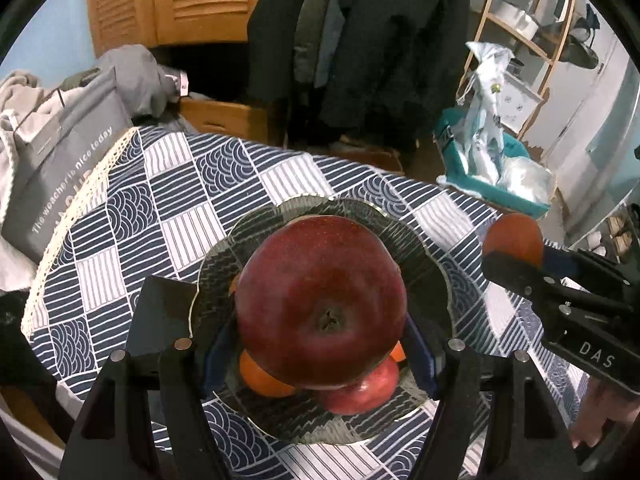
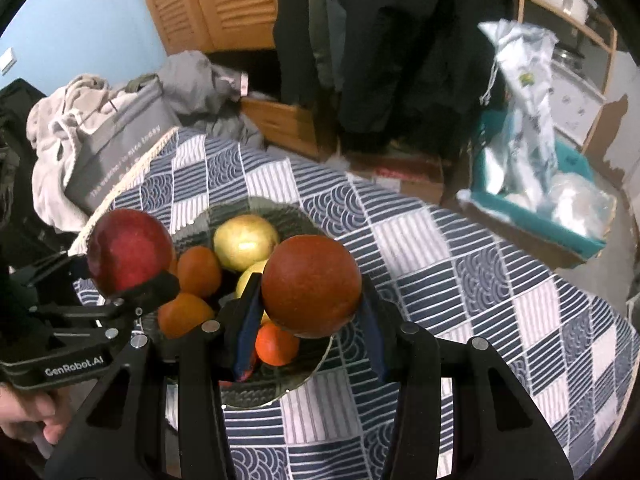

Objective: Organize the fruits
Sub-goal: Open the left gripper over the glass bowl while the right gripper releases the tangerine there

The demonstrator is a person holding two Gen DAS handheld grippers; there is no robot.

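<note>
Left wrist view: left gripper (image 1: pixel 320 360), black with blue-padded jaws closed on a large dark red apple (image 1: pixel 322 304), held above a dark glass scalloped plate (image 1: pixel 424 264). Under the apple, on the plate, an orange tangerine (image 1: pixel 262 380) and a smaller red apple (image 1: pixel 360 394) partly show. Plate rests on a round surface covered by a navy-and-white patchwork tablecloth (image 1: pixel 172 184) with a cream lace edge. Right gripper (image 1: pixel 516 256) enters from the right, jaws clamped on a reddish-orange round fruit (image 1: pixel 514 236), held beside the plate's right edge. Right wrist view: the same fruit (image 2: pixel 312 286) sits between the blue pads above the plate's near right rim; plate contents include a yellow-green apple (image 2: pixel 244 242) and several tangerines (image 2: pixel 198 270). Beyond the surface: a grey printed storage bag (image 1: pixel 68 164) at left, hanging dark coats (image 1: pixel 360 32) behind, a teal tray of plastic bags (image 1: pixel 496 176) at right.
</note>
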